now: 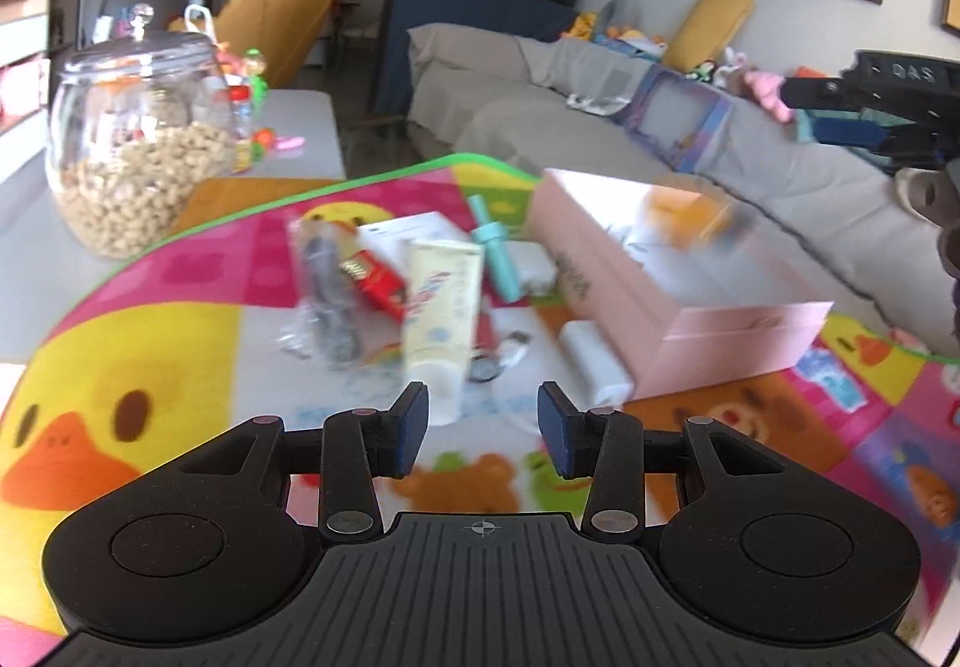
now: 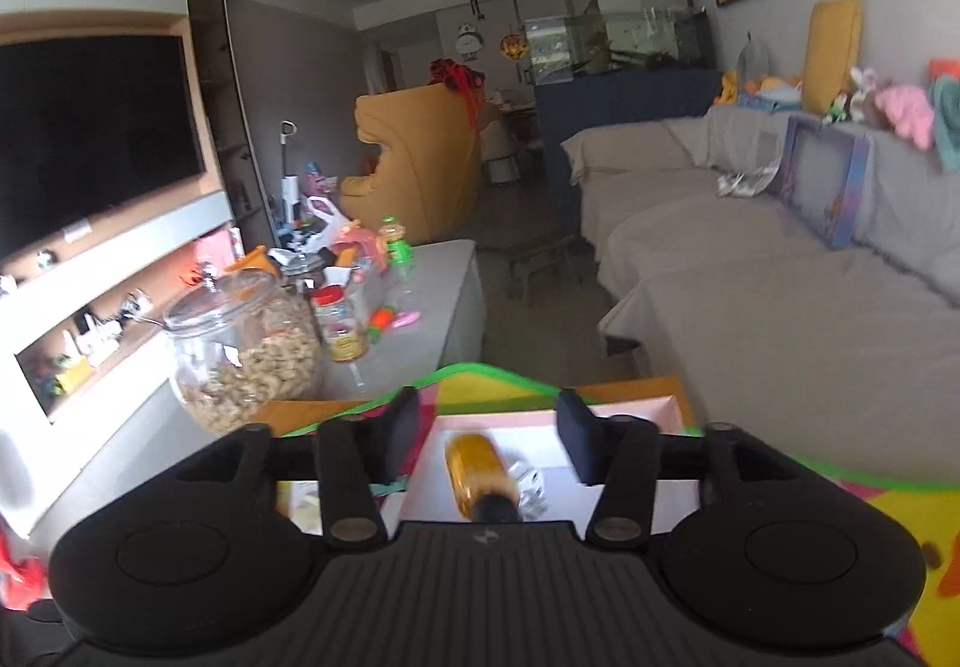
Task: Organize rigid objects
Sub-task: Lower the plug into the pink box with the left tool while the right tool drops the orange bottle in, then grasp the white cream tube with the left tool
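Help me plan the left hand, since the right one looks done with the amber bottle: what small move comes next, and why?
Probably ease the left gripper forward and down onto the cream tube. Its jaws stand open and empty, the tube lies loose on the mat just ahead, and the pink box already holds the amber bottle.

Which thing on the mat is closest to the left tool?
The cream tube. Its cap end lies just ahead of the tool's left finger; the red box and teal bottle lie farther.

Left gripper [image 1: 483, 415] jaws apart, empty, above colourful cartoon play mat [image 1: 150, 343]; cream tube [image 1: 441, 307] just beyond, open pink rectangular box [image 1: 690, 319] toward mat's right edge.
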Demonstrator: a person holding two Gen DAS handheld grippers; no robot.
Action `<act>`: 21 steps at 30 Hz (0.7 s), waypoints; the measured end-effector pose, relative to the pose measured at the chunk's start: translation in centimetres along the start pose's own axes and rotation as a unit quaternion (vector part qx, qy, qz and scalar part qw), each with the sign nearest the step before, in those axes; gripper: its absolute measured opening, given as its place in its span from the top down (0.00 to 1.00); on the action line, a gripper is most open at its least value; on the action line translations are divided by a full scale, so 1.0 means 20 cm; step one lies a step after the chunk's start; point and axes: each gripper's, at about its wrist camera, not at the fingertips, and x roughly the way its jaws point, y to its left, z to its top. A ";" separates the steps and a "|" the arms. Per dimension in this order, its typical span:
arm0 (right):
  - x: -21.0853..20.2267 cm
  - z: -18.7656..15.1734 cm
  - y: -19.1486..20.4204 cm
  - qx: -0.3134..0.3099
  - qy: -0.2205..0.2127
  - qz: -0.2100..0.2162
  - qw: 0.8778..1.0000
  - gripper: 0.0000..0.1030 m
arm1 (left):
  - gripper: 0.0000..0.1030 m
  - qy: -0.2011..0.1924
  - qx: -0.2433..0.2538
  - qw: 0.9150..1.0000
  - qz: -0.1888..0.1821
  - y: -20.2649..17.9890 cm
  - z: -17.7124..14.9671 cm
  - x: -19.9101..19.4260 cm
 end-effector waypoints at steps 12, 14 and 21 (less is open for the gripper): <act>-0.04 -0.59 0.08 -0.056 0.115 0.007 0.992 0.32 | 0.57 0.009 -0.004 1.000 0.027 0.00 0.11 0.21; -0.03 -0.62 0.10 -0.048 0.125 0.016 0.991 0.32 | 0.56 0.032 0.000 0.999 0.029 0.00 0.14 0.31; -0.03 -0.69 0.13 -0.059 0.140 0.021 0.988 0.32 | 0.58 0.031 0.018 0.998 0.042 -0.02 0.20 0.45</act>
